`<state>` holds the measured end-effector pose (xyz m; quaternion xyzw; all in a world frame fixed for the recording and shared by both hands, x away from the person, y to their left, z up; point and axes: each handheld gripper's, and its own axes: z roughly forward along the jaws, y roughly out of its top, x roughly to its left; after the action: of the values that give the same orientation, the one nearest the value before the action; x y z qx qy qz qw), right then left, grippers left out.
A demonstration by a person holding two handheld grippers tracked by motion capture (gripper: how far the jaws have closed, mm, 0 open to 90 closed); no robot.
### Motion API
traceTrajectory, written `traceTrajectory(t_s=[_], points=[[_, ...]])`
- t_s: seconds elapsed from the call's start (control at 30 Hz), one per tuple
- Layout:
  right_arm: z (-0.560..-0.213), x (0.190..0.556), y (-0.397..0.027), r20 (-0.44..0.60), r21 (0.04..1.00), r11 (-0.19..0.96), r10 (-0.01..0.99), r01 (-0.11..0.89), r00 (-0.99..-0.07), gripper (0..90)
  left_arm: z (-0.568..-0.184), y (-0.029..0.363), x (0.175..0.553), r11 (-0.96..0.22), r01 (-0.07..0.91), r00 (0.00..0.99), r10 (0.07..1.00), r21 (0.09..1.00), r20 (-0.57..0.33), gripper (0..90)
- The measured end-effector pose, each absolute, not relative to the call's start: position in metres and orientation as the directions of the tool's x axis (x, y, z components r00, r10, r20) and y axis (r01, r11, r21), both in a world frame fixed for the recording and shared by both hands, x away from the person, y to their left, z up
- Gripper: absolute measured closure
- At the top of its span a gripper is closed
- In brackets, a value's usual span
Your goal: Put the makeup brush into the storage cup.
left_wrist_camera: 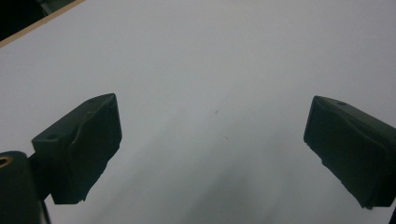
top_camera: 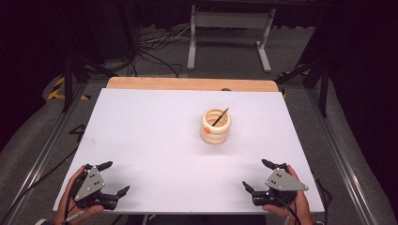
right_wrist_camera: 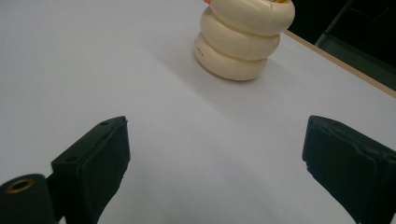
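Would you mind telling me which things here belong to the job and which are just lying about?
In the job: cream ringed holder, the dark pen leaning inside it, left gripper and right gripper, both open.
Lying about: white table, grey frame and cables on the floor behind.

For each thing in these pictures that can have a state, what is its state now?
Left gripper: open, holding nothing, low over the table's near left edge.
Right gripper: open, holding nothing, near right edge.
Cream ringed holder: upright.
Dark pen: standing tilted inside the holder.
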<state>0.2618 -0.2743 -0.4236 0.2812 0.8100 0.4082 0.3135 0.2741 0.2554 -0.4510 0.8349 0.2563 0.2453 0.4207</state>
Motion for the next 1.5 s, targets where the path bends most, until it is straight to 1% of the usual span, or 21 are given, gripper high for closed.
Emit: traceTrajectory(t_s=[0.6, 1.5], points=[[-0.4221, 0.2606, -0.2752, -0.288, 0.838, 0.51, 0.713, 0.192, -0.64, 8.3, -0.4511, 0.2475, 0.2729, -0.54, 0.199, 0.775, 0.598, 0.818, 0.205, 5.4], [-0.4225, 0.2618, -0.2743, -0.282, 0.839, 0.509, 0.709, 0.193, -0.646, 8.3, -0.4486, 0.2451, 0.2757, -0.532, 0.193, 0.775, 0.598, 0.825, 0.204, 5.5]])
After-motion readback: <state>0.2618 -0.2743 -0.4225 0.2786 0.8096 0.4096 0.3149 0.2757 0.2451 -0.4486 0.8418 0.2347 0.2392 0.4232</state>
